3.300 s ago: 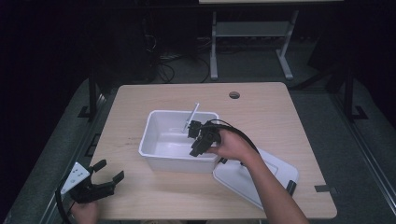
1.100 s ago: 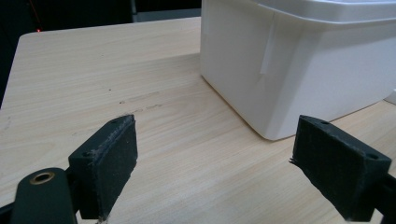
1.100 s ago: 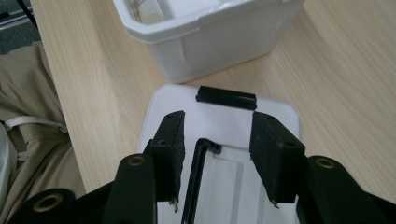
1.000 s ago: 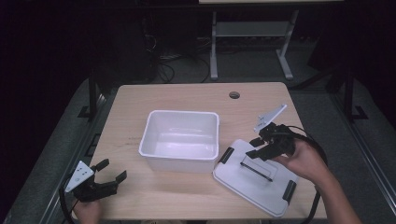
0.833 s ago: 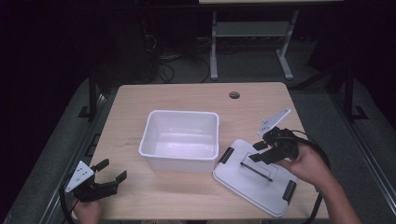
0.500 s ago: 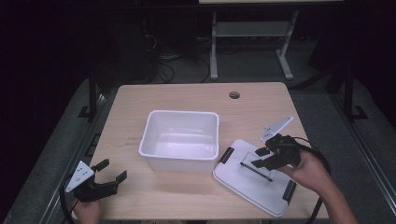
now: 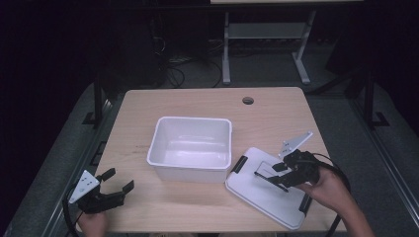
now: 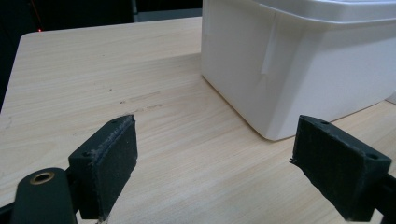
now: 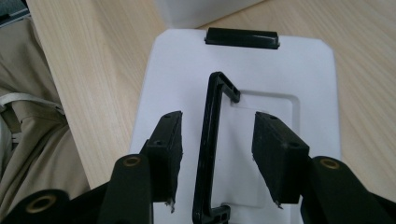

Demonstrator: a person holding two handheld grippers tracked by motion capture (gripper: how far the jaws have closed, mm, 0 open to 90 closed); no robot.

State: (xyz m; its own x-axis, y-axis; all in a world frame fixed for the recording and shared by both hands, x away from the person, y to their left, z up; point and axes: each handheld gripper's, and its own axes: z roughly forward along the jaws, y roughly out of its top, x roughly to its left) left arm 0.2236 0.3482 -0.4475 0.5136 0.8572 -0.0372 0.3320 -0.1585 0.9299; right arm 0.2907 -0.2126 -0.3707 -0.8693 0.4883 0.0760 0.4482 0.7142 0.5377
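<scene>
A white plastic bin [image 7: 190,147] stands empty and open in the middle of the wooden table; its side wall [image 8: 299,70] looms in the left gripper view. Its flat white lid [image 7: 269,190] lies on the table to the right, with a black carry handle [image 9: 211,140] and a black end latch [image 9: 242,37]. My right gripper [image 7: 277,174] hovers over the lid, open, its jaws straddling the raised handle [image 7: 269,176] without touching it. My left gripper [image 7: 117,181] rests open near the front left corner, nothing between its pads [image 8: 109,158].
A round cable hole [image 7: 248,100] sits near the table's far edge [image 7: 212,90]. A metal stand [image 7: 267,29] and cables lie on the dark floor beyond. The person's trouser leg [image 9: 32,140] shows past the table's near edge.
My right gripper left the bin, crossed to the lid at the right and lowered over its handle. The left gripper shifted slightly at the front left corner, then held still.
</scene>
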